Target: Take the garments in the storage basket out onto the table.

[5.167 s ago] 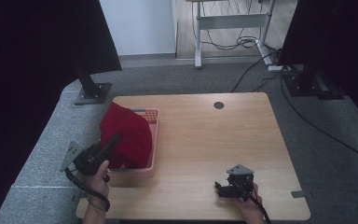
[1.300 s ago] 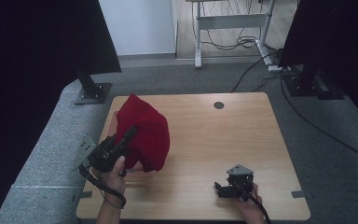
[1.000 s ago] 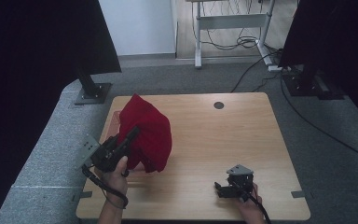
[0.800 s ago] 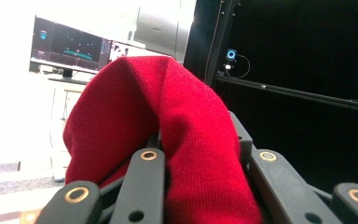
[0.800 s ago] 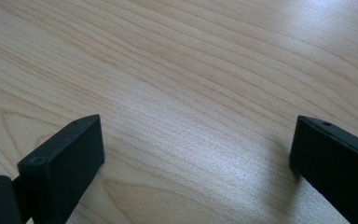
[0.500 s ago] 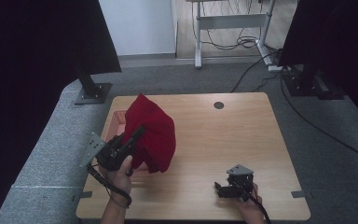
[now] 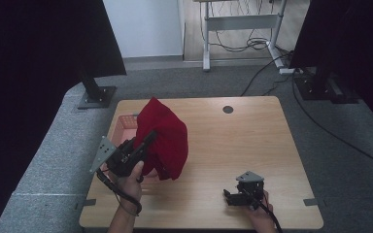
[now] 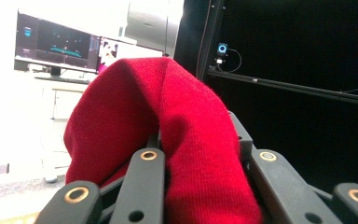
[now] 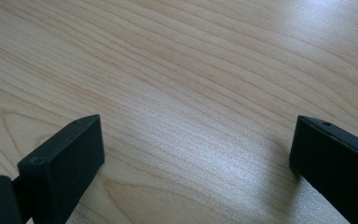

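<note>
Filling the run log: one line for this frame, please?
left gripper: shut on red cloth, lifted over pink basket | right gripper: open, empty, low on wooden table | cloth hangs bunched

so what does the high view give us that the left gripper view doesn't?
High view alone: the pink slatted plastic basket behind the cloth, the light wooden table, and the right gripper resting open on it, apart from the cloth. Left gripper view alone: the close-up of knit fabric bunched between its black fingers, plus lit monitors behind. Both: the red knitted cloth clamped in the left gripper, lifted off the table.
</note>
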`<control>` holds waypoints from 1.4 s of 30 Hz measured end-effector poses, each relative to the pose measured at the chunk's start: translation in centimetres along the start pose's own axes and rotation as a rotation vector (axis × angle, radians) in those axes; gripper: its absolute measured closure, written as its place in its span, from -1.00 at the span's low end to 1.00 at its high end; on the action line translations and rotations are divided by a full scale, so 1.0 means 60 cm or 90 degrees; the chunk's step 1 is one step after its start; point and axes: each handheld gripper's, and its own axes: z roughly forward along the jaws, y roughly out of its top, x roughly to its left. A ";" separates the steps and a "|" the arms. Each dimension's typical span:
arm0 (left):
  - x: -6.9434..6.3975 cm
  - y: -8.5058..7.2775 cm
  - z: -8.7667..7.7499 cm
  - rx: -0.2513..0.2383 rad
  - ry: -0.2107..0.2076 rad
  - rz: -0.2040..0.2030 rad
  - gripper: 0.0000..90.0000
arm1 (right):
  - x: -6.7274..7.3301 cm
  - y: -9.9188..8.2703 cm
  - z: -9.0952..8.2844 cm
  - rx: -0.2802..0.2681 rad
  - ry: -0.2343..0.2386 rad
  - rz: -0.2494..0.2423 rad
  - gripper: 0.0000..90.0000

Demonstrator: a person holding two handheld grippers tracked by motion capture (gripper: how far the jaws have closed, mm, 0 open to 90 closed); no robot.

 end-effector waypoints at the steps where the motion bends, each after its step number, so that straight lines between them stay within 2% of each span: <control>1: -0.001 0.000 0.001 0.000 -0.002 0.000 0.65 | 0.000 0.000 0.000 0.000 0.000 0.000 -0.94; 42: -0.048 -0.008 0.054 0.017 -0.049 -0.002 0.64 | 0.000 0.000 0.000 0.000 0.000 0.000 -0.94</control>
